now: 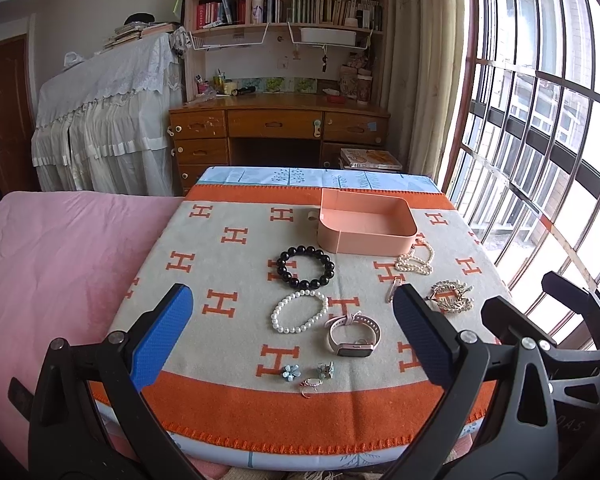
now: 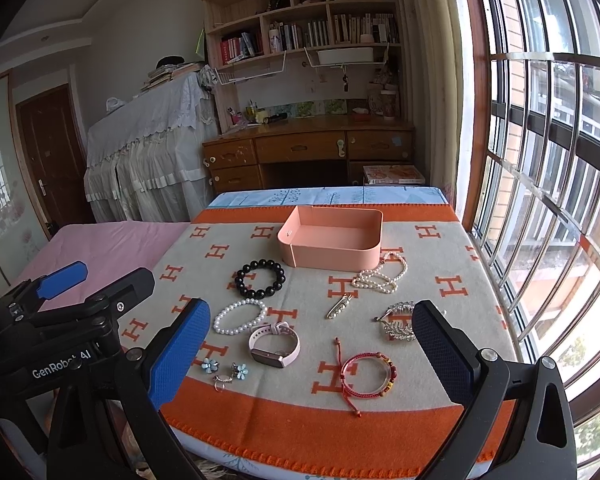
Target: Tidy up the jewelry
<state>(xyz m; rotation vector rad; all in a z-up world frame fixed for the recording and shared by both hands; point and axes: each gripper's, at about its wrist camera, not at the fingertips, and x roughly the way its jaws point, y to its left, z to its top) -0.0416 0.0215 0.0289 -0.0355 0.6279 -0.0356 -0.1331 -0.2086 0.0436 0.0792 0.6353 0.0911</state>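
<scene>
- Left wrist view shows the pink box (image 1: 366, 222) at the far side of the blanket (image 1: 236, 272), open on top, and I see nothing inside it; no piece is organised yet, I judge.
- All jewelry lies on the blanket on the near side of the box: the black bead bracelet (image 1: 305, 267) just before its left corner, the pearl necklace (image 1: 416, 260) touching or almost touching its right corner, the white pearl bracelet (image 1: 299, 311) nearer than the black one, then the pink watch (image 1: 353, 336).
- Farthest from the box are the blue flower (image 1: 290, 371), a second small ornament (image 1: 326, 369) and a thin ring (image 1: 310, 384).
- Right wrist view adds the red cord bracelet (image 2: 367, 374), the leaf brooch (image 2: 398, 322) and a pin (image 2: 340, 305), all between the box and the near edge.
- The left gripper (image 1: 294, 334) is wide open, holds nothing and touches nothing; it hangs above the watch and white pearls.
- The right gripper (image 2: 312, 346) is also wide open and empty, above the watch and red cord.
- To do this step well, I would choose one piece, come down with one finger at each side, and close on the band itself, not on the cloth.
- Beads roll easily, so a slow closing is safer.
</scene>
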